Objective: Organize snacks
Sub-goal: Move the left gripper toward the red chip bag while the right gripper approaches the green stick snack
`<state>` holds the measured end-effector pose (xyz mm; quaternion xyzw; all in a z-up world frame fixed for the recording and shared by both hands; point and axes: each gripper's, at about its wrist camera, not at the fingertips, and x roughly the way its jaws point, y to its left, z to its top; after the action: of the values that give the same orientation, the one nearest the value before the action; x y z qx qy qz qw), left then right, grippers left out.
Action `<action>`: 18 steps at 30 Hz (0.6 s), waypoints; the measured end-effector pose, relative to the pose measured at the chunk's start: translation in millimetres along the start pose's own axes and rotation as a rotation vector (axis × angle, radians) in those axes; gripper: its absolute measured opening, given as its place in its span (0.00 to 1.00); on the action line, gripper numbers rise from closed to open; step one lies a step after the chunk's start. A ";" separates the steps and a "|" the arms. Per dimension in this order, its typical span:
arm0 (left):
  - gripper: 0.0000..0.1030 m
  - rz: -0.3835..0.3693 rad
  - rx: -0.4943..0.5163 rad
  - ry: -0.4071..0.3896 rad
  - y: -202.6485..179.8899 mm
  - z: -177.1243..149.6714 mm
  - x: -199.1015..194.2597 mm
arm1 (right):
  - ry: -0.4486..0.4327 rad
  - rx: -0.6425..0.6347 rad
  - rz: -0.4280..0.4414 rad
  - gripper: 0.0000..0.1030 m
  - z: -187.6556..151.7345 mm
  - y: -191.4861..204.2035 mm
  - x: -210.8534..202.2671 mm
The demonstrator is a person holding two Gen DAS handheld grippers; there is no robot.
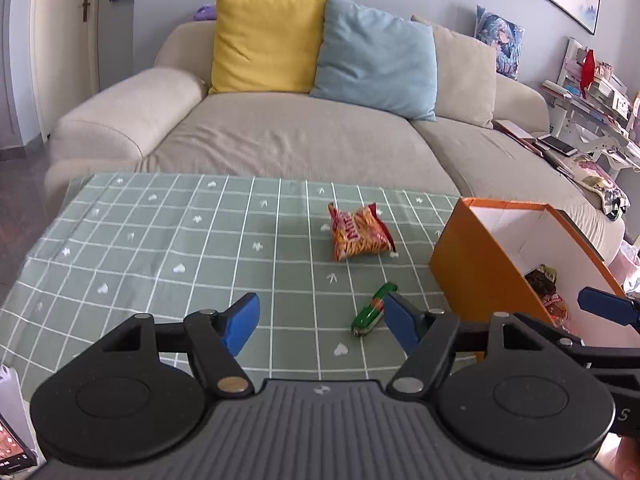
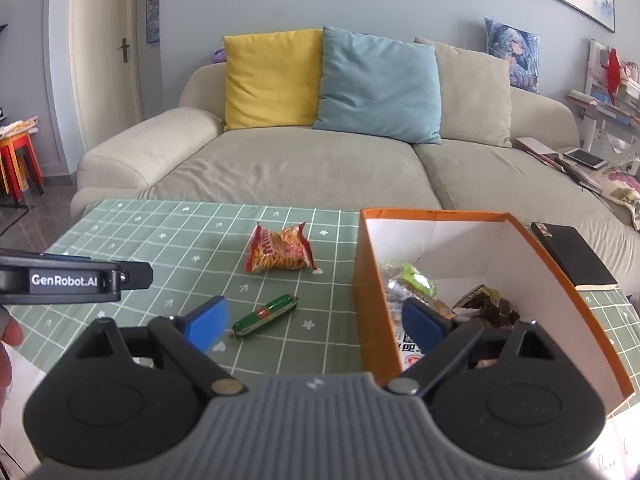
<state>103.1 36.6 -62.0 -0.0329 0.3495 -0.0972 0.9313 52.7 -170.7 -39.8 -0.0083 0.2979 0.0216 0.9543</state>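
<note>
Sorting snacks into orange box (image 2: 372, 280) at frame right: left gripper (image 1: 320, 322) & right gripper (image 2: 316, 322) both agape, empty; next prob. green sausage stick (image 1: 374, 310), lower-center, then red chip bag (image 1: 360, 232).

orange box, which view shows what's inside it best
The right wrist view: it looks down into the orange box, showing several snack packets on its floor. The left wrist view catches the box from the side, with only a corner of its contents.

Orange box (image 2: 560, 280); green grid tablecloth (image 1: 160, 240); sausage (image 2: 264, 315) seemingly green.
</note>
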 end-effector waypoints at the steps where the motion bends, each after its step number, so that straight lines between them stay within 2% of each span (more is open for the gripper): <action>1: 0.79 -0.002 0.007 0.006 0.1 -1.3 2.4 | -0.001 -0.010 -0.005 0.82 -1.8 3.8 1.0; 5: 0.79 0.014 0.033 0.025 3.1 -12.6 9.7 | 0.000 -0.022 -0.002 0.73 -4.1 13.5 7.3; 10: 0.79 0.059 0.019 0.052 9.8 -14.8 24.8 | 0.056 0.040 0.040 0.69 -5.3 21.1 33.6; 15: 0.79 0.092 -0.010 0.084 20.6 -10.6 44.2 | 0.148 0.129 0.063 0.58 -6.9 26.0 75.9; 17: 0.79 0.100 -0.012 0.090 23.2 -8.7 50.2 | 0.189 0.172 0.057 0.56 -6.3 25.2 94.3; 18: 0.79 0.101 -0.011 0.094 24.7 -7.9 53.6 | 0.212 0.195 0.051 0.51 -6.4 24.5 103.5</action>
<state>141.3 49.9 -105.7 -0.0158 0.3945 -0.0495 0.9174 133.0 -142.6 -104.0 0.0901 0.3976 0.0158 0.9130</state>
